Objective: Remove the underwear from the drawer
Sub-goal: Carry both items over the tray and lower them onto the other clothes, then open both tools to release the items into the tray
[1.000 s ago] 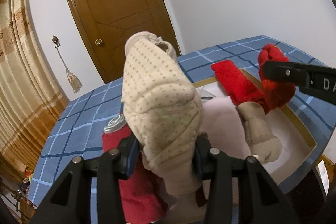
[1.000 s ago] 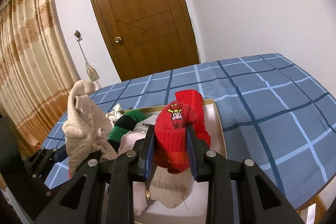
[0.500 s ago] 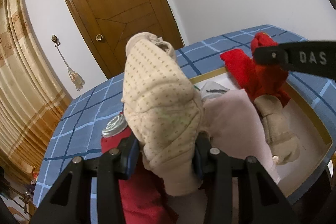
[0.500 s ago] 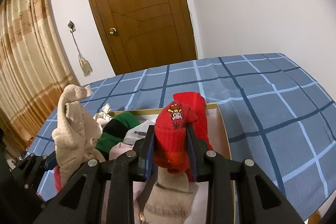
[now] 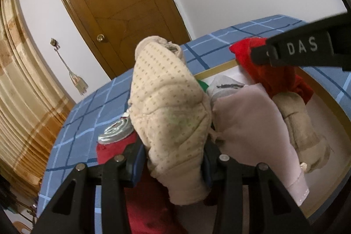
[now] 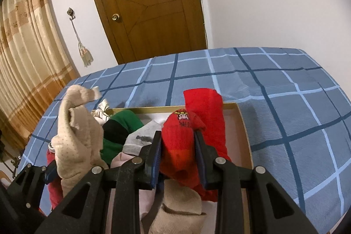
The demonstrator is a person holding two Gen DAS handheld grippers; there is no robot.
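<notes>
My left gripper [image 5: 173, 159] is shut on a beige dotted garment [image 5: 169, 106], held up above the left end of the drawer; it also shows in the right wrist view [image 6: 76, 135]. My right gripper [image 6: 177, 150] is shut on a red knitted garment [image 6: 182, 137] with a small cartoon patch, lifted over the white drawer [image 6: 243, 124]. That red garment [image 5: 274, 78] and the right gripper's black finger show at the right of the left wrist view. The drawer's gold-edged rim [image 5: 329, 100] lies on the blue checked cloth.
In the drawer lie a pink garment [image 5: 252, 124], a tan sock [image 5: 302, 128], a grey sock [image 6: 142, 137] and a green-and-black item [image 6: 122, 128]. A dark red can with a silver top [image 5: 114, 135] stands left of the drawer. Blue checked cloth [image 6: 285, 102] spreads right; door and curtain behind.
Both grippers have risen and tilted with their garments still held. The right gripper has moved closer to the left one, its finger now crossing the upper right of the left wrist view.
</notes>
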